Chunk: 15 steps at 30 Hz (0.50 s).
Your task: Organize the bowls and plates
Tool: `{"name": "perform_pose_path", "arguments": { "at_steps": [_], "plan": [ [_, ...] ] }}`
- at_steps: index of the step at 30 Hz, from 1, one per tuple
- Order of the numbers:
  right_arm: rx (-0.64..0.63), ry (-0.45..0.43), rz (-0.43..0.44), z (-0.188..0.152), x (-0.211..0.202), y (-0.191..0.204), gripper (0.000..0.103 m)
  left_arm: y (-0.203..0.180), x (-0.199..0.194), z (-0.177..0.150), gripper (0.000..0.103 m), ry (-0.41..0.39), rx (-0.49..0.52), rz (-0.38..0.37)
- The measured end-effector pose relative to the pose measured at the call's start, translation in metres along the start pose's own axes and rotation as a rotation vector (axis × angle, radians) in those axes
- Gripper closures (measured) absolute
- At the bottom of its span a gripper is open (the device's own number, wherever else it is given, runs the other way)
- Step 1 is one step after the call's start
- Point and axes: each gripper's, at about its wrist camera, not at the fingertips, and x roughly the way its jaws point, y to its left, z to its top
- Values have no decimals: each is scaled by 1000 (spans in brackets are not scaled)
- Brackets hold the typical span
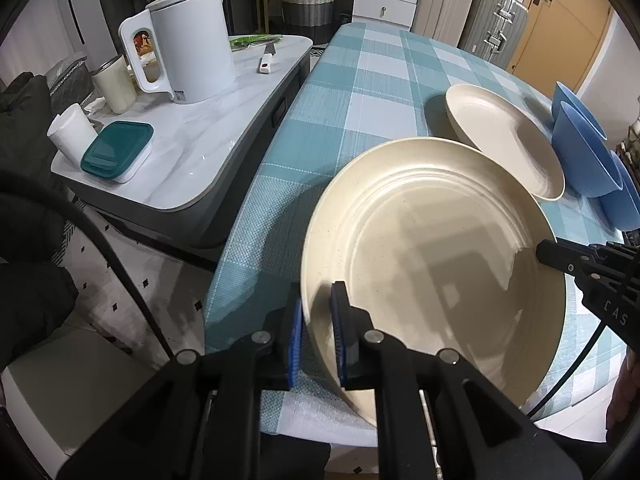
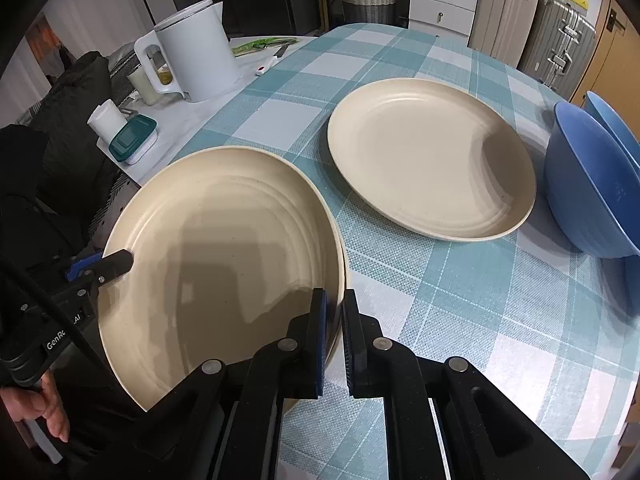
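- While both grippers clamp its rim from opposite sides, the near cream round ridged plate sits tilted at the table's near left edge, its left part overhanging that edge.
- Left gripper pinches the plate's left rim; right gripper pinches the right rim.
- A second cream plate lies flat further in on the teal-and-white checked tablecloth.
- Blue plastic bowls stand just beside it at the right edge.
- Off the left edge, a marble-topped side table carries a white electric kettle and a teal-lidded container.
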Motion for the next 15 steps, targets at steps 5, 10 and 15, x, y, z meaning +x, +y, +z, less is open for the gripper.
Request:
{"name": "perform_pose_path", "arguments": {
  "at_steps": [5,10,15],
  "plan": [
    [-1,-5,-4,0,0,0,96,-2,3,1,92,4,3,3],
    [-10,-2,-20,1,0,1,96,-4,6,1,91,8,9,11],
    [-32,2,-45,1,2,5,95,-5,7,0,91,9,13,17]
  ]
}}
